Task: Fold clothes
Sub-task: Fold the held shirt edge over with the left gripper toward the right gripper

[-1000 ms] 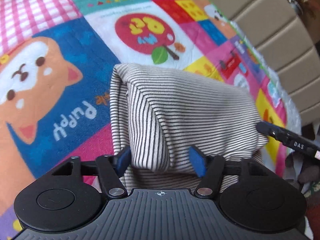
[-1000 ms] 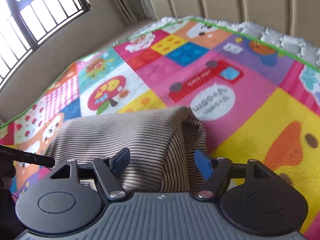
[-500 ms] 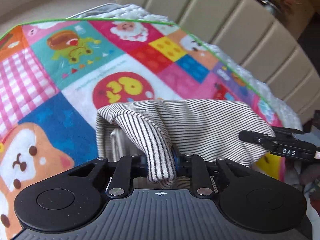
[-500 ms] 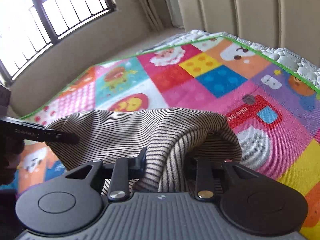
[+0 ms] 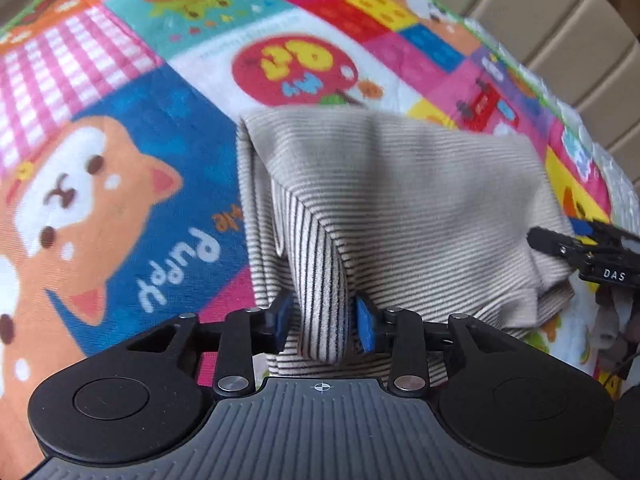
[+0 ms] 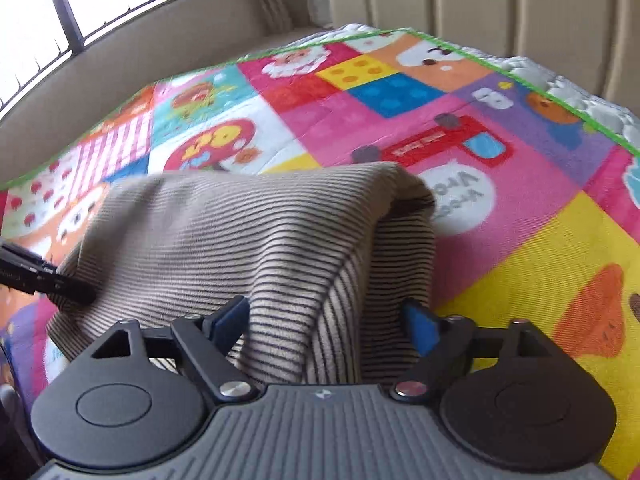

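A beige shirt with thin dark stripes (image 5: pixel 400 200) lies folded on a bright cartoon-print blanket (image 5: pixel 120 200). My left gripper (image 5: pixel 322 316) straddles a raised fold at the shirt's near left edge. Its jaws are opening, and the blue pads (image 5: pixel 282 316) stand just off the cloth. My right gripper (image 6: pixel 324 320) is over the near right edge of the shirt (image 6: pixel 240 232). Its jaws are opening wide, with a loose hump of fabric between the pads (image 6: pixel 418 320) and not pressed. Each view shows the other gripper's black finger at the shirt's side: the right gripper's finger (image 5: pixel 580 248) and the left gripper's finger (image 6: pixel 44 276).
The blanket (image 6: pixel 520 240) covers a bed and ends in a green trim, with white quilted bedding (image 6: pixel 580 88) beyond it. A beige padded headboard (image 6: pixel 480 4) rises behind. A window (image 6: pixel 60 8) and a wall stand at the far left.
Half a second ago both grippers were shut on folds of the shirt and held them up. Now both have dropped back toward the blanket with jaws parted, and the cloth sags between them.
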The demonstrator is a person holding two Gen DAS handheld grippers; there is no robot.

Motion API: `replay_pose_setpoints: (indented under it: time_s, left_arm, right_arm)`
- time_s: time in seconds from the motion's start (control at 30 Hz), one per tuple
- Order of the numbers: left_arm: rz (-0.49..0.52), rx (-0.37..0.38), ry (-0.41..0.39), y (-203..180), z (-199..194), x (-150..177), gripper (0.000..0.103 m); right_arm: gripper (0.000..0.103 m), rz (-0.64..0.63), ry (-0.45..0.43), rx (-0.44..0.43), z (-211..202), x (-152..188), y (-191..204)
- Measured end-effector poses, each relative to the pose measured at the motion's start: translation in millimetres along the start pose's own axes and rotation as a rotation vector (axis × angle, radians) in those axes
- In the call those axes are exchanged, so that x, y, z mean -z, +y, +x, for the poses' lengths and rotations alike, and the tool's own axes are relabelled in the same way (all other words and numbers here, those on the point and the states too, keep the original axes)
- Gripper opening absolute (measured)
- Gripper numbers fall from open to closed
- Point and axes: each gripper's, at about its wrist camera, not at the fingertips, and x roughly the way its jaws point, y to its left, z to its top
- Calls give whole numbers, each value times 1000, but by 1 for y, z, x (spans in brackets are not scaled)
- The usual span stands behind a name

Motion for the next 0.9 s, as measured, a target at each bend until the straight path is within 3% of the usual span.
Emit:
replay_pose_setpoints:
  time_s: [0.07, 0.13, 0.23, 0.3, 0.4, 0.47, 0.53, 0.67, 0.73, 0.8, 0.9]
  left_arm:
    - [-18, 10, -67, -6, -17, 3, 42]
    - [-31, 75, -105, -15, -28, 6, 51]
    - [-45, 192, -114, -30, -34, 10, 59]
    - [-59, 202, -89, -36, -25, 12, 65]
    - [-81, 150, -65, -32, -13, 16, 65]
    - [-139, 171, -46, -21, -9, 18, 66]
    - [-206, 242, -20, -15, -8, 20, 70]
    - [-350, 455, 83, -26, 6, 34, 84]
    - [-389, 474, 173, -37, 26, 46, 84]
    - [-353, 425, 215, -44, 41, 53, 84]
    - [-334, 363, 189, -38, 51, 48, 79]
  right_arm:
    - [103, 36, -58, 35, -9, -3, -5]
    - [103, 38, -107, 81, -13, -9, -5]
    - [103, -45, -44, 194, 6, -17, 4]
    - [103, -105, 51, 264, 26, -13, 6]
    - [103, -53, 96, 245, 32, -7, -2]
    - [103, -9, 98, 211, 27, -5, -7]
    - [103, 27, 86, 186, 24, 0, -11]
    - [103, 106, 85, 128, 26, -2, -17]
    - [103, 91, 53, 133, 22, -8, -14]
    - [103, 52, -48, 191, 11, -16, -9]
    - [103, -31, -180, 332, 6, -35, -2]
